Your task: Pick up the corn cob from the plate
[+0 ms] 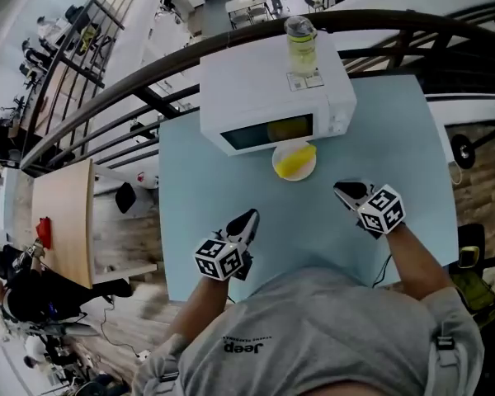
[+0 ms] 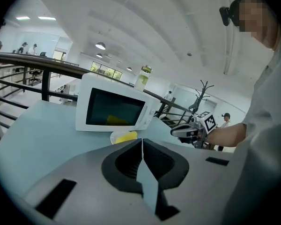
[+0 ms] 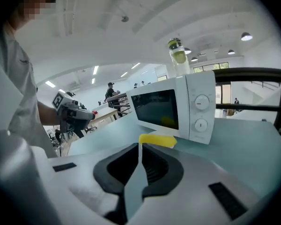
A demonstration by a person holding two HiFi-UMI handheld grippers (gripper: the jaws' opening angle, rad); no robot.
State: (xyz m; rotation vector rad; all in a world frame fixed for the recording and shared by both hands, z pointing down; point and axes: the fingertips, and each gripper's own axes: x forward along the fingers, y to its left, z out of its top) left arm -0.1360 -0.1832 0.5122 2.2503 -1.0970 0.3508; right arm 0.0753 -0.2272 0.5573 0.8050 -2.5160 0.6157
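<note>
A yellow corn cob (image 1: pixel 297 161) lies on a small white plate (image 1: pixel 276 166) on the pale blue table, right in front of the white microwave (image 1: pixel 264 89). My left gripper (image 1: pixel 252 216) hovers over the table, nearer me and left of the plate, its jaws shut and empty. My right gripper (image 1: pixel 341 189) is right of the plate and nearer me, also shut and empty. In the left gripper view the corn cob (image 2: pixel 127 137) and plate (image 2: pixel 114 136) show just past the shut jaw tips (image 2: pixel 142 140). In the right gripper view the corn cob (image 3: pixel 158 140) sits beyond the shut tips (image 3: pixel 140 146).
A clear bottle (image 1: pixel 301 44) stands on top of the microwave. The table (image 1: pixel 396 139) ends at a dark curved railing (image 1: pixel 132 85) behind the microwave, with a lower floor beyond. A person's grey shirt fills the near edge of the head view.
</note>
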